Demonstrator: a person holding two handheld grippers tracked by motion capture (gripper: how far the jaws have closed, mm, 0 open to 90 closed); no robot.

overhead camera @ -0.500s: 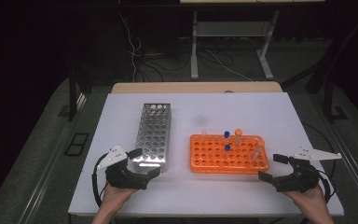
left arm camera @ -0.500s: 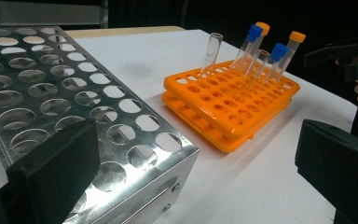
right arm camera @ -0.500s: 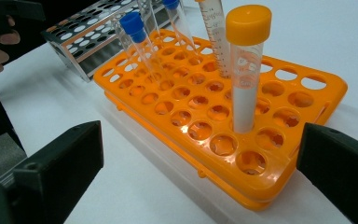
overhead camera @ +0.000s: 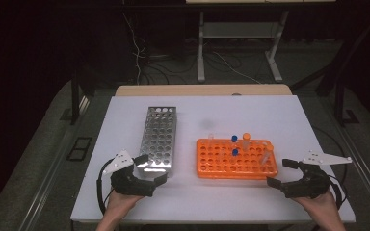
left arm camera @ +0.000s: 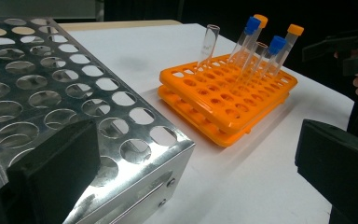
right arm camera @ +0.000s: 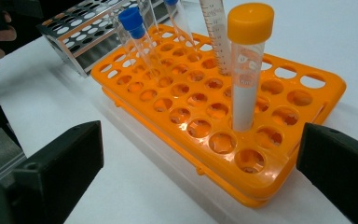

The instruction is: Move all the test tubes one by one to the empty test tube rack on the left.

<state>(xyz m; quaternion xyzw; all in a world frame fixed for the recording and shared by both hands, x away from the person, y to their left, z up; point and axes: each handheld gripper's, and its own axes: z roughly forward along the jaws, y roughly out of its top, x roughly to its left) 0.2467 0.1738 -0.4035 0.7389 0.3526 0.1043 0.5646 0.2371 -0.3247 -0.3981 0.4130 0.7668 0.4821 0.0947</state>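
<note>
Two racks: a steel rack point(overhead camera: 159, 139) is set left of centre in the high view and an orange rack point(overhead camera: 236, 159) right of centre, side by side but apart, so that each is faced by one gripper.
Tubes: several tubes point(overhead camera: 241, 144) are stood upright in the far rows of the orange rack; blue caps, orange caps and at least one uncapped tube are seen in the left gripper view.
Nearest tube: an orange-capped tube point(right arm camera: 248, 65) with white contents is held upright by its hole, near the right corner of the orange rack in the right gripper view.
Steel rack holes: no tubes are seen in them, so it is judged to be where tubes would go.
Left gripper point(overhead camera: 147, 168): released, jaws wide, nothing between them; it is kept at the near end of the steel rack, lower left.
Right gripper point(overhead camera: 282, 174): released, jaws spread, nothing grasped; it is held just beside the orange rack's near right corner, lower right, facing the tubes.
Table point(overhead camera: 279, 115): white, bare beyond the racks.
</note>
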